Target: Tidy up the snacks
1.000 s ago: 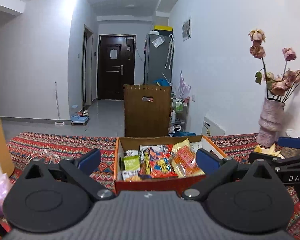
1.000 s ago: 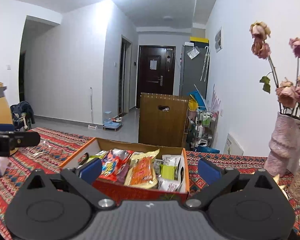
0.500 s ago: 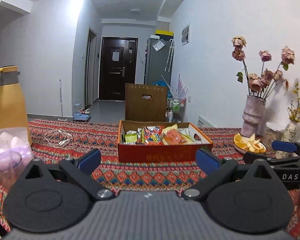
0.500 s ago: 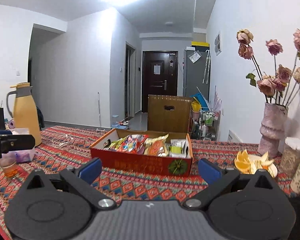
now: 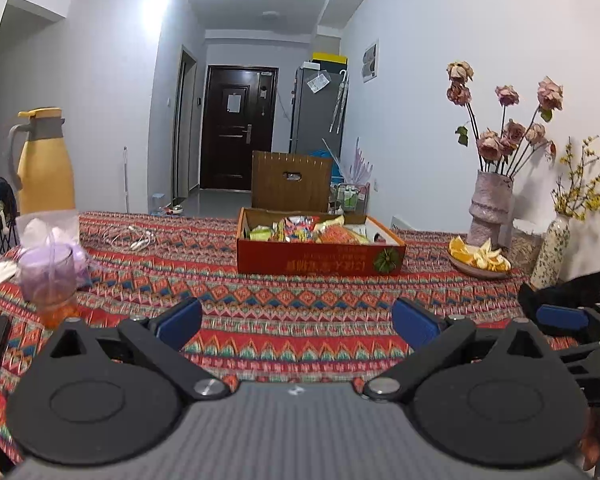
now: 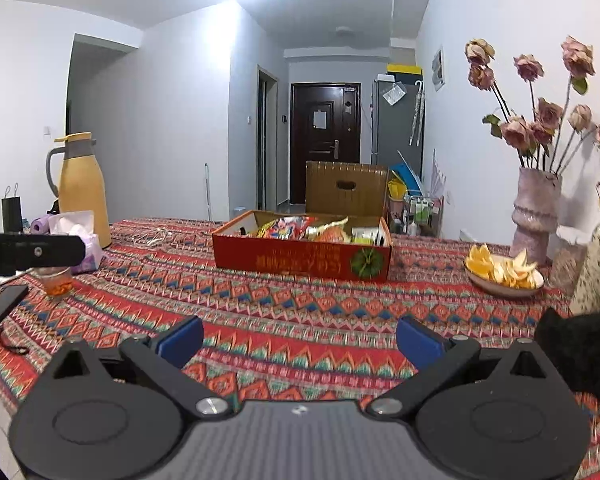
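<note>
Each gripper, the left gripper (image 5: 296, 318) and the right gripper (image 6: 299, 336), has a grey ribbed body with a small white mark at its front edge, flanked by two black rounded plates with a pressed circle in each. Black angled arms, pinned with silver screws, carry flat blue pads (image 5: 179, 318) at the fingertips. A black sleeve (image 6: 584, 344) shows beside the right one.

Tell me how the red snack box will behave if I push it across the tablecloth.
The red snack box looks like thin cardboard, so its wall may flex under a push. It is low and wide, so it seems unlikely to tip. The woven tablecloth could bunch ahead of it. The loose snack packets inside probably weigh little.
</note>
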